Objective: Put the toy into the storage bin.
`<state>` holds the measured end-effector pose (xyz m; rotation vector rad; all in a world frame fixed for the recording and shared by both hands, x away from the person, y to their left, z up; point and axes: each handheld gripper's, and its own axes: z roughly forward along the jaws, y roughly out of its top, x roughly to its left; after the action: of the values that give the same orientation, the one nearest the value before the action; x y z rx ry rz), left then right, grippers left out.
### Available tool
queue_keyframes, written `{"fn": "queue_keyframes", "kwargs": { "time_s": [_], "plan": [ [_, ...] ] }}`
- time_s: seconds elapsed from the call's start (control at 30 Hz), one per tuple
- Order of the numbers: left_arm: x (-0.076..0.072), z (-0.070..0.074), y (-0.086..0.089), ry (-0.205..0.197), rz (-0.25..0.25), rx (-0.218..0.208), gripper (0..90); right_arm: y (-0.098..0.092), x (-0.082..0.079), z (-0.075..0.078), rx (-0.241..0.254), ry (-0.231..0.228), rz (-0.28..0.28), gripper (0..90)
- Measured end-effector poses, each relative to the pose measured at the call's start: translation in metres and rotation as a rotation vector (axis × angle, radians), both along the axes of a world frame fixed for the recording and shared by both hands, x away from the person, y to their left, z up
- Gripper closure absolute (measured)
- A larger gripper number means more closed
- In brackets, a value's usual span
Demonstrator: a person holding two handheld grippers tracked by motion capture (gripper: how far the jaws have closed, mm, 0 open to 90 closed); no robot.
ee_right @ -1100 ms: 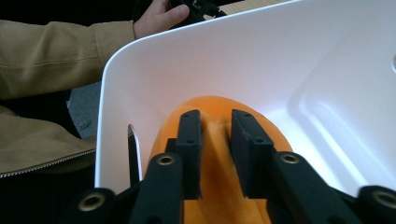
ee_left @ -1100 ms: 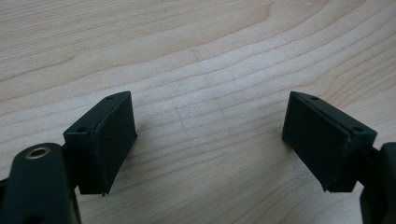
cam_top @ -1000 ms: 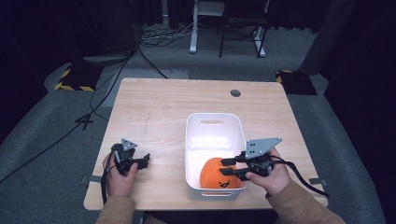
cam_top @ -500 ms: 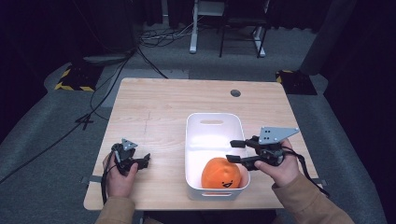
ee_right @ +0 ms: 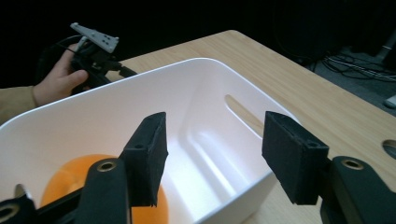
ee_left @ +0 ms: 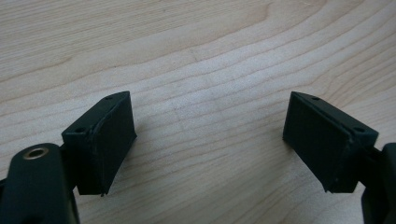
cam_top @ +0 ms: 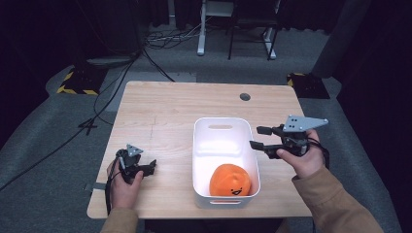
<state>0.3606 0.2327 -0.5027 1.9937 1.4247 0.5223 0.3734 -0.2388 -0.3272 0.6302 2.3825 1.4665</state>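
Jaws of the left gripper are held apart over bare worktop with nothing between them, the gripper being rested near the front left corner. Further right, an orange ball with a small drawn face is seen lying at the near end of the white bin. At the far right, the jaws of the right gripper have just been opening and are empty, poised above the bin's right rim. The release is judged complete; the withdrawal is best made upward and clear of the rim, so the bin is not nudged. The ball's underside is hidden by the bin wall.
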Motion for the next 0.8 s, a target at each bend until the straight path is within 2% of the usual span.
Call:
{"fn": "queue_keyframes", "kwargs": {
  "time_s": [0.4,0.6,0.63,0.67,0.7,0.8],
  "plan": [
    [0.0,0.0,0.0,0.0,0.0,0.0,17.1,-0.019,0.026,0.007,-0.025,-0.02,-0.098,37.3],
    [0.0,0.0,0.0,0.0,-0.001,-0.001,16.9,-0.023,0.035,0.006,-0.057,-0.034,-0.131,35.6],
    [0.0,0.0,0.0,0.0,-0.001,0.0,16.9,-0.025,0.036,0.006,-0.073,-0.032,-0.143,35.3],
    [0.0,0.0,0.0,0.0,-0.001,0.0,16.9,-0.026,0.04,0.004,-0.112,-0.047,-0.175,34.6],
    [0.0,0.0,0.0,0.0,-0.001,0.0,16.7,-0.027,0.042,0.003,-0.122,-0.056,-0.179,34.6],
    [0.001,0.0,0.0,-0.003,-0.002,0.003,16.1,-0.032,0.047,-0.002,-0.111,-0.039,-0.19,34.6]
  ]
}}
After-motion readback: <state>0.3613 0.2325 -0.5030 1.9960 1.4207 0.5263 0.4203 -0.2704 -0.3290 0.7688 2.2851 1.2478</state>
